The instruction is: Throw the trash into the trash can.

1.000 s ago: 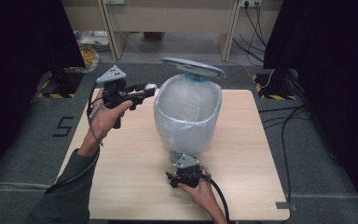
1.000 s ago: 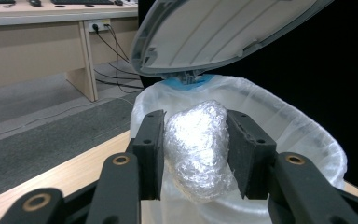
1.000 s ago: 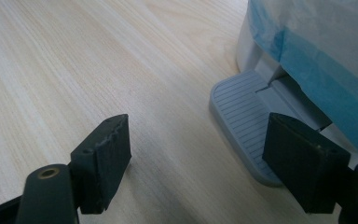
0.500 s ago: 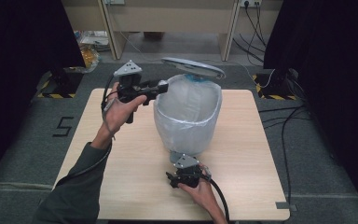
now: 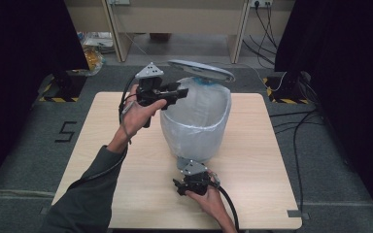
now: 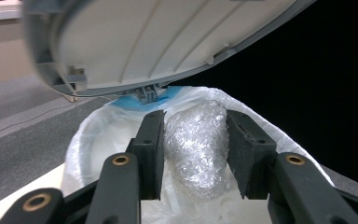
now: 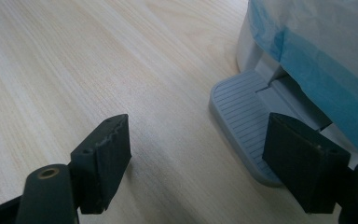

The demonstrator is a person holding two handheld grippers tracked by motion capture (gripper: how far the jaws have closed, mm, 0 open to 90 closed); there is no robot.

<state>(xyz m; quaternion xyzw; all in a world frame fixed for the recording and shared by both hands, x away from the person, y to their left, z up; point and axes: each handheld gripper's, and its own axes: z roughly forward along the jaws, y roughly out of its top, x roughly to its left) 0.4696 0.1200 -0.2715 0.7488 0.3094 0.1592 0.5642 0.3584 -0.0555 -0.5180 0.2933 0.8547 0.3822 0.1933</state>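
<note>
Overhead, the left gripper (image 5: 180, 92) is holding a plastic wad (image 6: 196, 140) under the bin (image 5: 196, 126) lid (image 5: 201, 70); right gripper (image 7: 198, 161) fingers are gaping wide beside the pedal (image 7: 242, 116).

The high view looks forward and down from above the person's side, taking in the whole bench (image 5: 252, 194). The left gripper view sits close, facing the pedal bin's (image 6: 121, 126) lined mouth under its raised lid (image 6: 168, 42). The right gripper view skims the benchtop at the pedal (image 7: 242, 116). All three share the bin.

Grey-green sleeve (image 5: 90, 187); black jaws, brass screws (image 6: 120, 160).
</note>
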